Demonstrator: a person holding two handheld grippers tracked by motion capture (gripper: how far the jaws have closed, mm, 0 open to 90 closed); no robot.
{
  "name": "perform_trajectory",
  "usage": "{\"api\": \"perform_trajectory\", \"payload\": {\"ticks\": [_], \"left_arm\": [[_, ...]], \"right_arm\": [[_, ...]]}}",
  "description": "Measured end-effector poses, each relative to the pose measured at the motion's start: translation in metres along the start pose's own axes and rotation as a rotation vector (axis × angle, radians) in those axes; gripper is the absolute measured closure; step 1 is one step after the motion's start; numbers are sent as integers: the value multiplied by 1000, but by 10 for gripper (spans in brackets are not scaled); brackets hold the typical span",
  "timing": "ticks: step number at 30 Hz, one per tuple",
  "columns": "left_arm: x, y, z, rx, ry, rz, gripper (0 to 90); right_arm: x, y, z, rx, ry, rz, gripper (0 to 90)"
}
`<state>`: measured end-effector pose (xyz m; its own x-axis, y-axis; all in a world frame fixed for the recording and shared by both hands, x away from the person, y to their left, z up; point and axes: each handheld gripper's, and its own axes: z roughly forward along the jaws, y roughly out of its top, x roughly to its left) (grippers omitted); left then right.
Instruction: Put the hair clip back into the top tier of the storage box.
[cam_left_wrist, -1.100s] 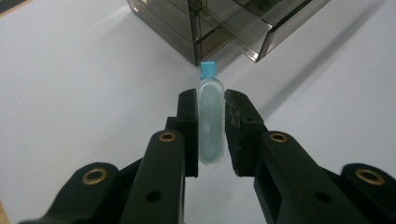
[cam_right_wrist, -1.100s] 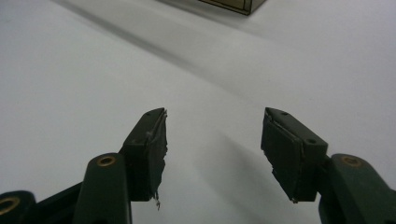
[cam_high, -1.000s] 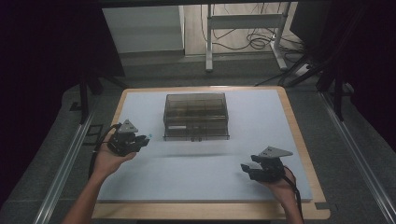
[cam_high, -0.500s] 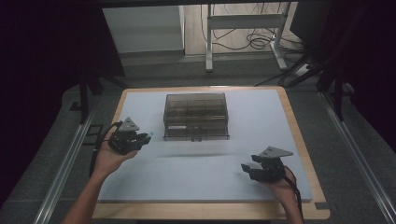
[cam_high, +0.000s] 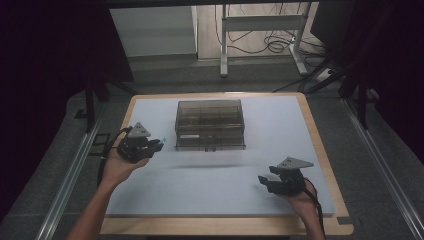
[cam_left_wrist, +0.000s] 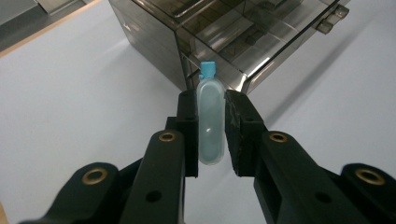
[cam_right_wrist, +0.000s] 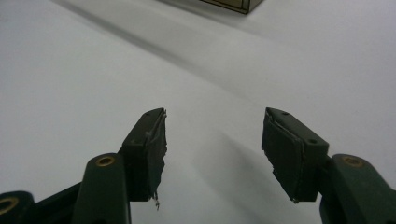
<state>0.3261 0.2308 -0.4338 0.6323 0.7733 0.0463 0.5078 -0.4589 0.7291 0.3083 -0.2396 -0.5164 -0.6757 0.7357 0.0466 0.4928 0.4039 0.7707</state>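
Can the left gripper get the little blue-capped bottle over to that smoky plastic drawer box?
Probably yes. The left gripper is clamped on the bottle and points at the near corner of the drawer box, with bare white mat between. Whether a drawer is open enough is hard to tell.

A pale mat (cam_high: 215, 185) is laid over the desk (cam_high: 320, 150), whose wooden edge is left showing around it. Beyond the desk, a grey floor (cam_high: 165, 70) is seen, on which a white metal stand (cam_high: 260, 22) is set, with dark cables (cam_high: 275, 45) lying tangled beneath it. Metal rails (cam_high: 70, 170) are run along both sides of the desk. Darkness is found at the far left and right.
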Motion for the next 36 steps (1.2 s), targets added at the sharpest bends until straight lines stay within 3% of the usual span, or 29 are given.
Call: {"api": "perform_trajectory", "payload": {"ticks": [12,36], "left_arm": [[-2,13,3,-5,-6,11,769],[-9,34,26,10,-26,26,769]], "right_arm": [[0,0,0,4,1,-3,392],[0,-1,1,8,-1,-1,391]]}}
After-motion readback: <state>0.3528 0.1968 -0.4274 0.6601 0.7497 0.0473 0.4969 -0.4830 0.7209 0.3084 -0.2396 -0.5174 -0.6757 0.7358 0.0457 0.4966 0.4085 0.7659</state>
